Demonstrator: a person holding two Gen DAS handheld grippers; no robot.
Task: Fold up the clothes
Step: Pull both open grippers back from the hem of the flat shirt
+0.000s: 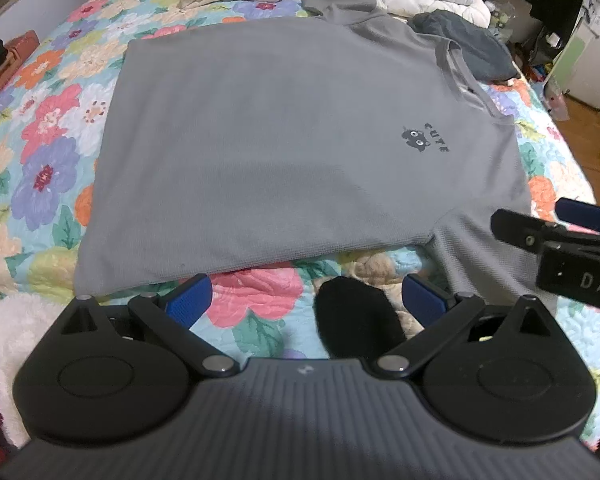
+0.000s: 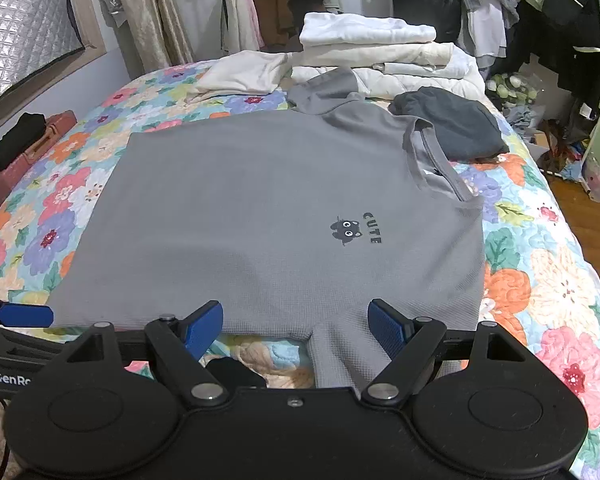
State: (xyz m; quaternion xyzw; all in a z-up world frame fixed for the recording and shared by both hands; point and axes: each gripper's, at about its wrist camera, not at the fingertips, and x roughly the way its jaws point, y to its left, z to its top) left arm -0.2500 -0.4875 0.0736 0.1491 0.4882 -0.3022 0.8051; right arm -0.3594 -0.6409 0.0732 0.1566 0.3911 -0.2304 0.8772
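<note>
- The gray T-shirt (image 2: 260,208) lies flat and spread out on the bed (image 2: 560,280), front side up, with a small cat picture (image 2: 346,231) on the chest.
- The neck hole (image 2: 436,160) points to the right. One short sleeve (image 2: 348,356) sticks out toward us, and the other sleeve (image 2: 324,92) lies on the far side.
- The shirt looks soft, thin and light. It will likely bend and sag when it is picked up, and it should not break.
- The cloth looks a bit bumpy, so it should not slip much.
- The left gripper (image 1: 306,300) hangs just over the near edge of the shirt. Its fingers are wide open and hold nothing.
- The right gripper (image 2: 296,326) hangs over the near sleeve. Its fingers are wide open too, and empty.
- A good place to pinch is probably the near sleeve and the near edge, one gripper on each.
- A dark cloth (image 2: 452,124) and a pile of white clothes (image 2: 380,52) sit behind the shirt.
</note>
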